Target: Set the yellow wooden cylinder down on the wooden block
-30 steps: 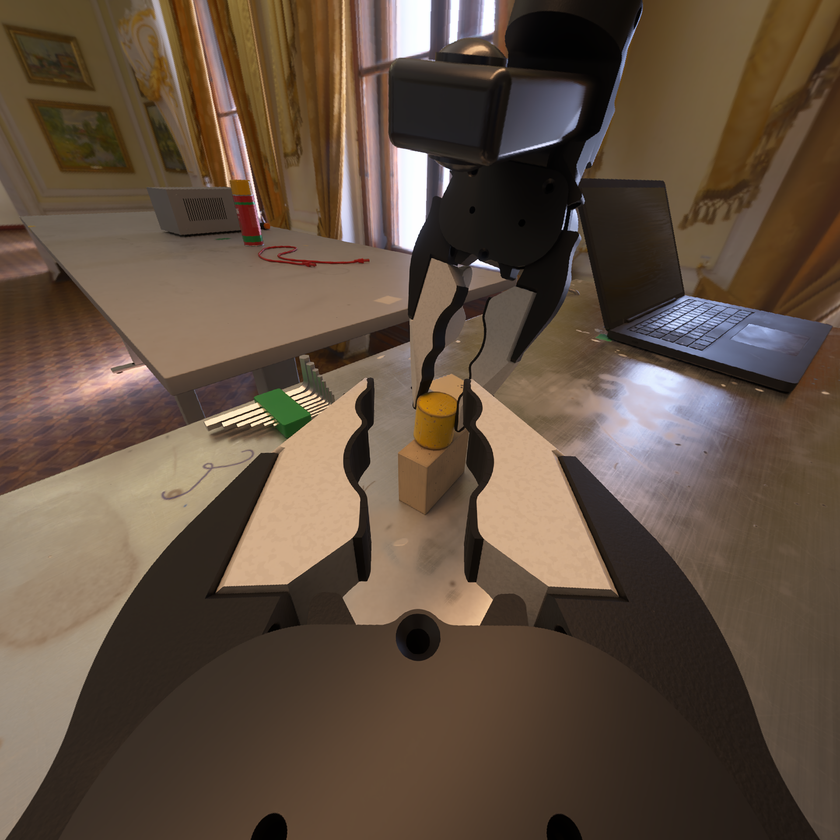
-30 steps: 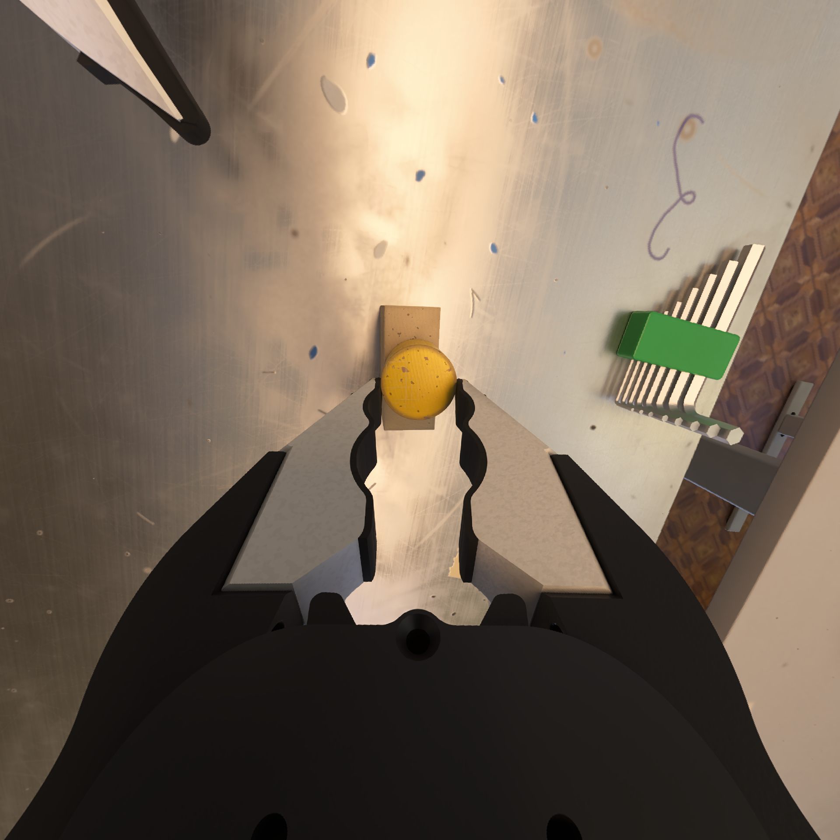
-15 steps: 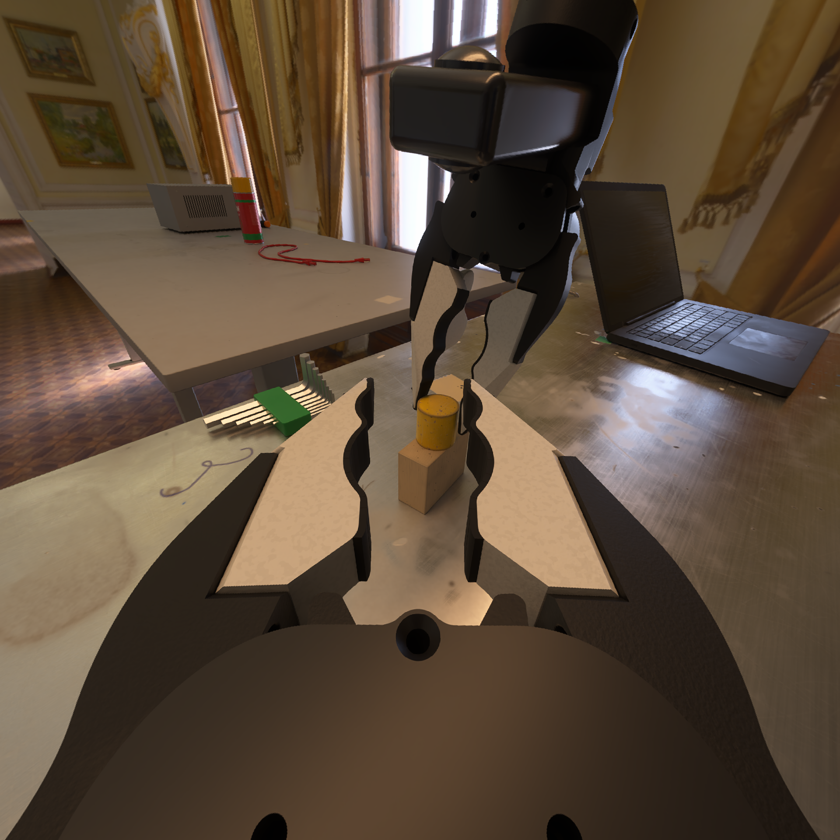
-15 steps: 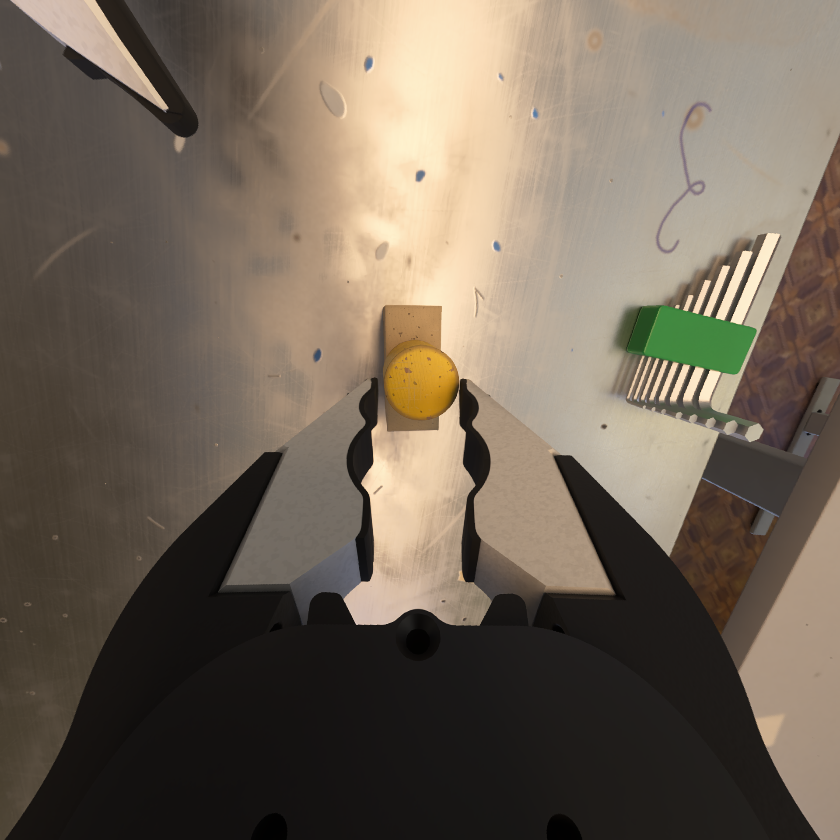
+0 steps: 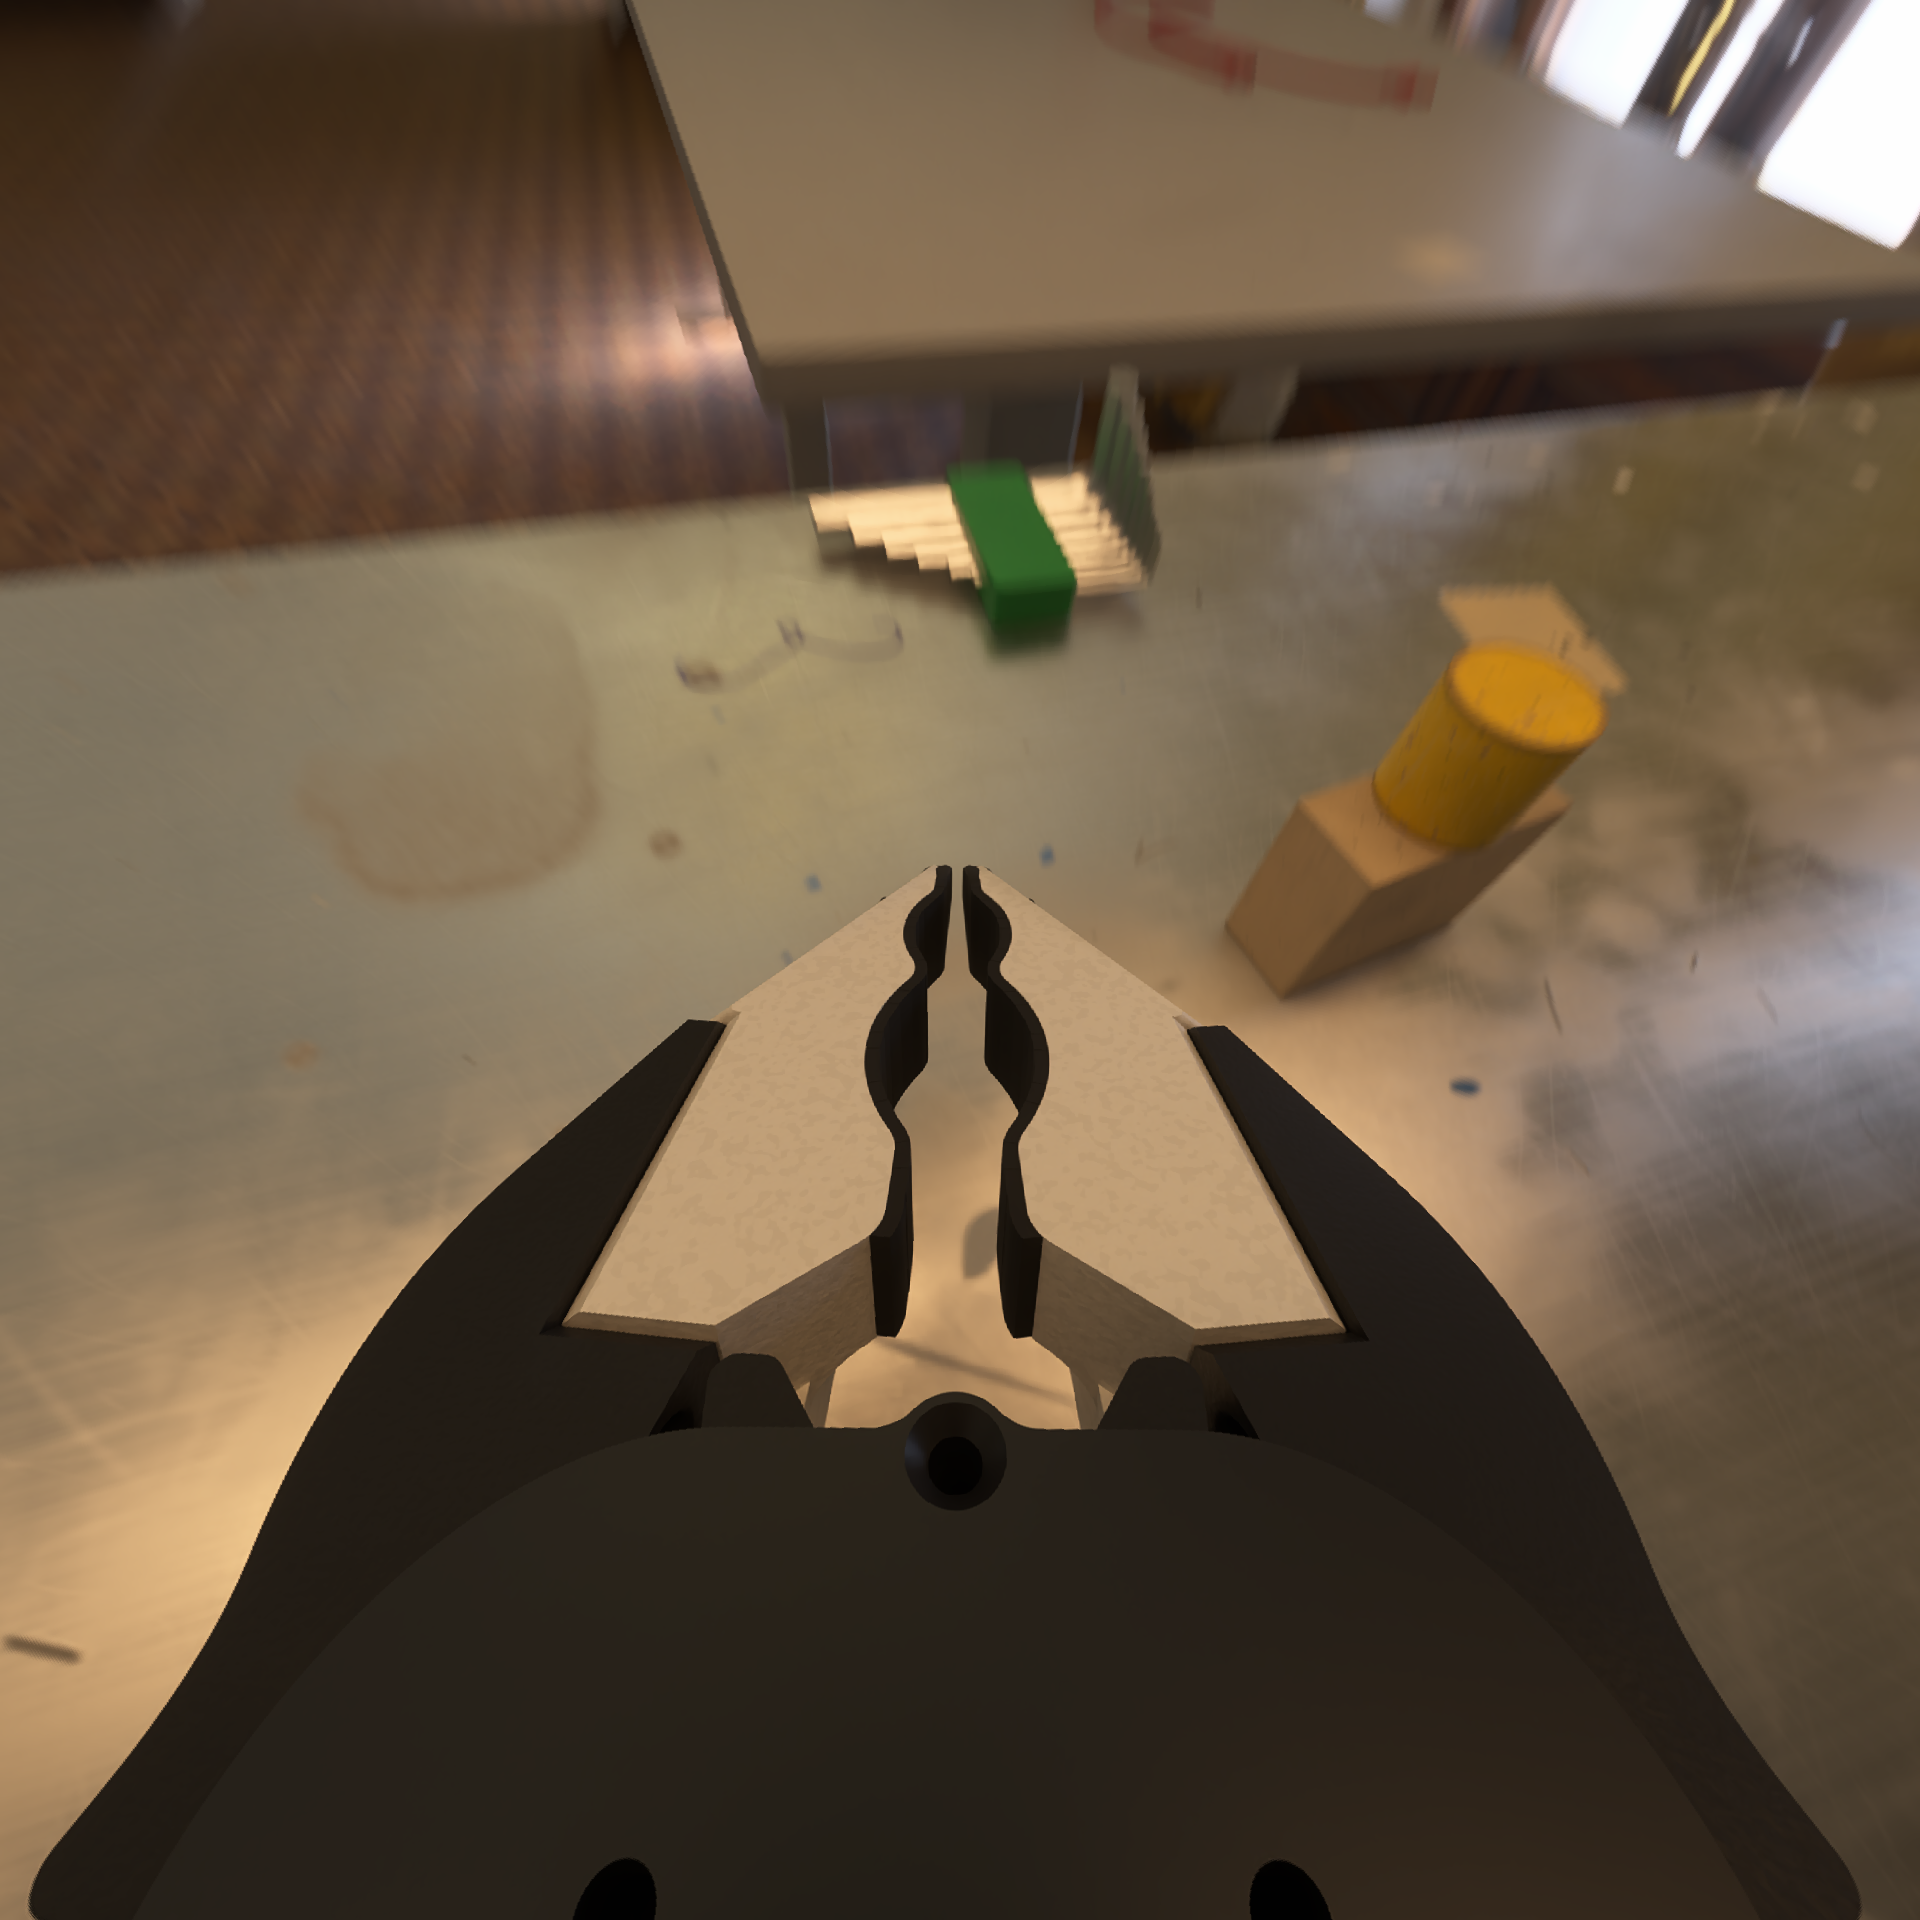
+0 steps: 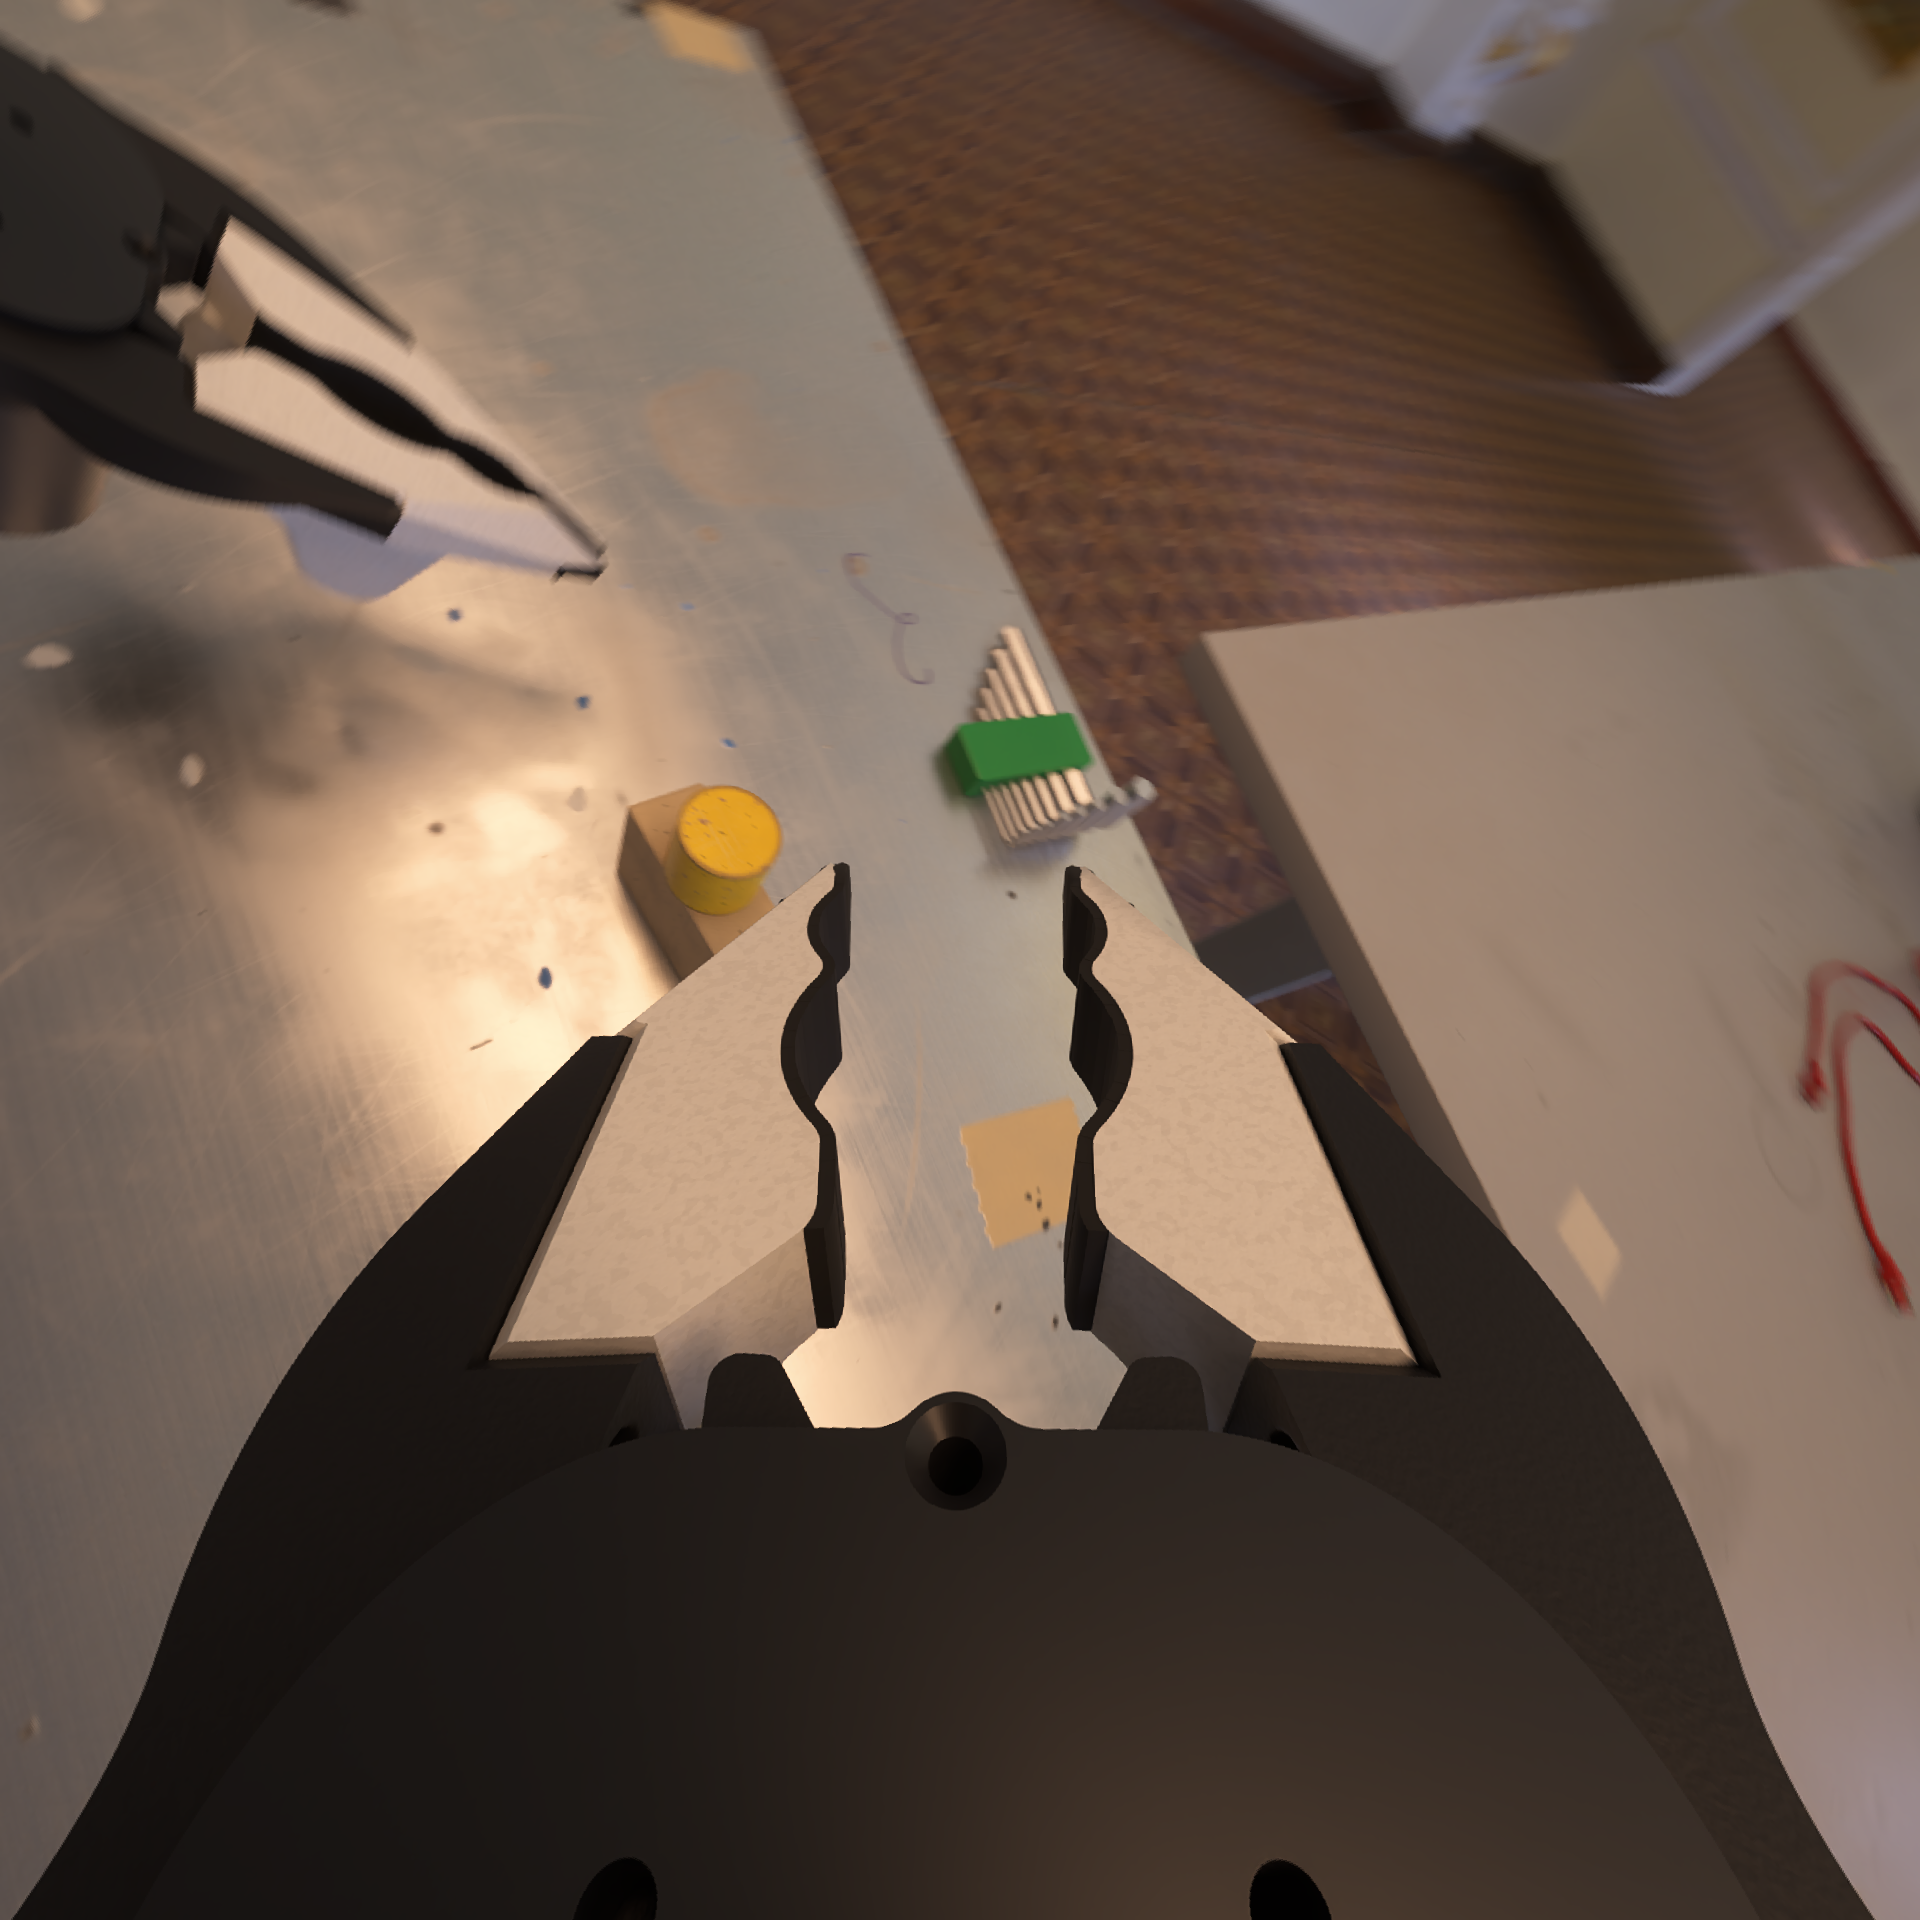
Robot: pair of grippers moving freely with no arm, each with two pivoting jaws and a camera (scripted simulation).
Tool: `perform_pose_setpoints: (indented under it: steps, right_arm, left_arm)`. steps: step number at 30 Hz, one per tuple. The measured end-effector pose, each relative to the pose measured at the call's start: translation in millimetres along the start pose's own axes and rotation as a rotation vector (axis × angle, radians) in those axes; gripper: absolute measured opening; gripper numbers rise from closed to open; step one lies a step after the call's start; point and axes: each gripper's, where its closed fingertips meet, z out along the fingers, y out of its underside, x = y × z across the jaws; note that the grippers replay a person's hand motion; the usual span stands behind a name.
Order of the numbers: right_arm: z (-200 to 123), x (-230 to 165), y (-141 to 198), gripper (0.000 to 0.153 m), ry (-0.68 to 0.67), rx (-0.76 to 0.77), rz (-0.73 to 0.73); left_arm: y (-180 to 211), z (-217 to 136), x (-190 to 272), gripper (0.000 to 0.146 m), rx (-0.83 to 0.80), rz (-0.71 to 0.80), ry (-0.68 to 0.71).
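Observation:
The yellow wooden cylinder point(image 5: 1481, 761) stands upright on the pale wooden block point(image 5: 1351, 906), which rests on the worn metal table point(image 5: 312, 1039). Both show in the right wrist view too: the cylinder point(image 6: 724, 847) on the block point(image 6: 665, 894). My left gripper point(image 5: 957, 873) is shut and empty, to the left of the block and apart from it. It also shows far off in the right wrist view point(image 6: 582, 556). My right gripper point(image 6: 956, 883) is open and empty, raised above the table, to the right of the cylinder.
A green-handled set of hex keys point(image 5: 1013, 556) lies near the table's far edge, also in the right wrist view point(image 6: 1023, 758). A second grey table point(image 6: 1558, 935) with a red cable point(image 6: 1860, 1091) stands beyond a gap of brown floor point(image 6: 1247, 364).
My right gripper has let go of the cylinder, opened wider and drawn back and up. My left gripper has shut and swung left, away from the block. The cylinder stays on the block.

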Motion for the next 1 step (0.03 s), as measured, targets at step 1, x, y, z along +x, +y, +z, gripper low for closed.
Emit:
perform_pose_setpoints:
  steps: [1]
  right_arm:
    - [-9.7,2.8,5.8,0.04,0.062,0.017,0.035]
  left_arm:
    - [11.3,5.4,3.8,0.0,-0.076,-0.009,0.018]
